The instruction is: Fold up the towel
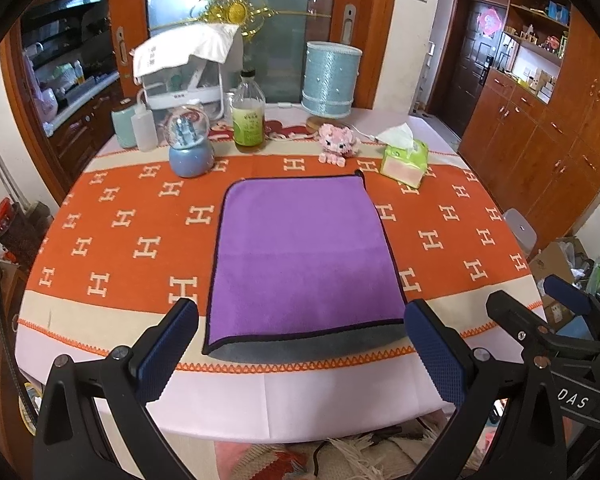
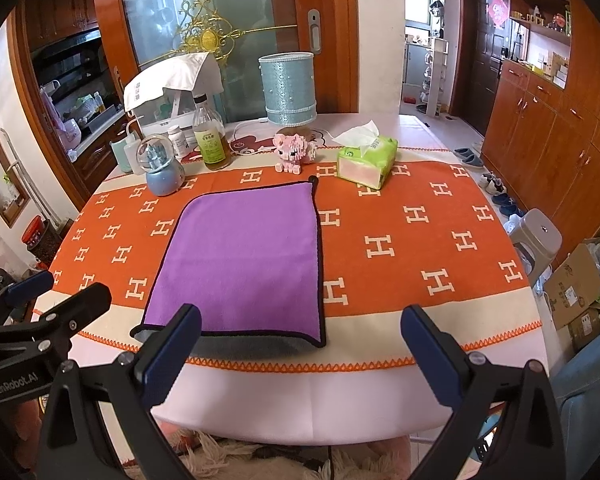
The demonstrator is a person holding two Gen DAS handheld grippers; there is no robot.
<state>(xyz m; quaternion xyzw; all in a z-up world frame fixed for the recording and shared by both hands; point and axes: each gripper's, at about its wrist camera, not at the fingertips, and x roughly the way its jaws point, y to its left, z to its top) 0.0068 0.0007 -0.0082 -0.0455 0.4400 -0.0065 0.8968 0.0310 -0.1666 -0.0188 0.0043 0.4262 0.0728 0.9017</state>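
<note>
A purple towel (image 1: 304, 252) with a dark hem lies flat on the orange tablecloth, folded over so a strip of its grey underside (image 1: 312, 346) shows along the near edge. It also shows in the right wrist view (image 2: 244, 256). My left gripper (image 1: 300, 320) is open and empty, hovering at the towel's near edge, one finger off each near corner. My right gripper (image 2: 300, 324) is open and empty, to the right of the left one, its left finger (image 2: 176, 344) over the towel's near edge. The right gripper also shows in the left wrist view (image 1: 540, 304).
Behind the towel stand a snow globe (image 1: 190, 144), a bottle (image 1: 249, 114), a pink toy pig (image 1: 338, 142), a green tissue pack (image 1: 405, 160) and a blue cylindrical lamp (image 1: 330, 80). The table's near edge (image 1: 300, 424) is just below my grippers. A stool (image 2: 536, 240) stands at right.
</note>
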